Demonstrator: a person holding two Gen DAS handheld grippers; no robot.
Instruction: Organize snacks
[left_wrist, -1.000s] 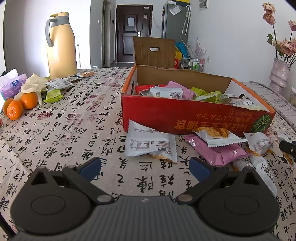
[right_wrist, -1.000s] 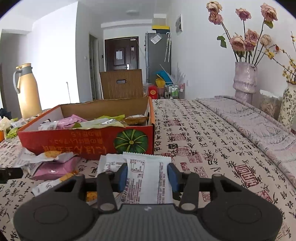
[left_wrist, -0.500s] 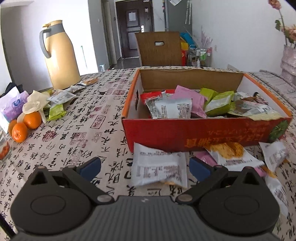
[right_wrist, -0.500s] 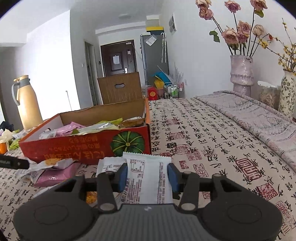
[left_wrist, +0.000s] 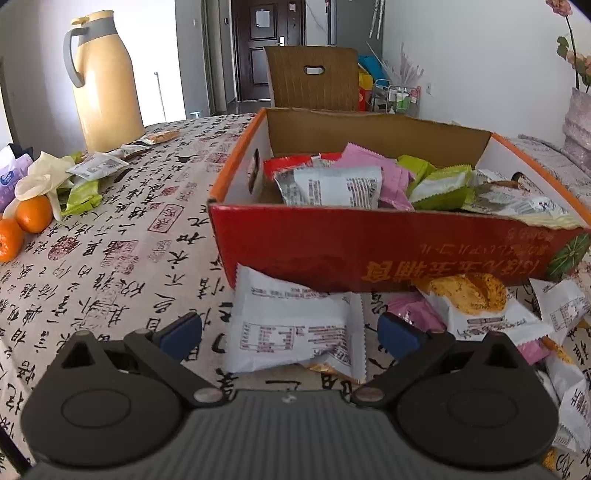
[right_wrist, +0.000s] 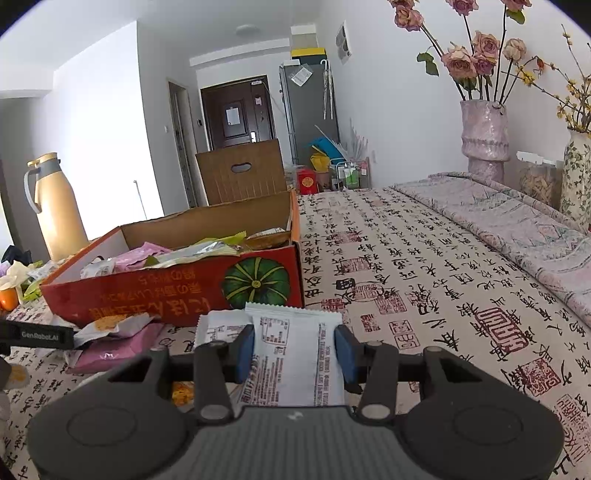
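Table (left_wrist: 110, 258), covered in a cloth printed with black calligraphy and red seals. On it we record: a red cardboard box (left_wrist: 369, 251); a white snack packet (left_wrist: 291, 325) touching its front wall; pink and white packets (left_wrist: 476, 314) beside that; two oranges (left_wrist: 22, 225); a yellow thermos jug (left_wrist: 107, 85); green and white wrappers (left_wrist: 85, 177); two vases (right_wrist: 484, 136) at the far right edge
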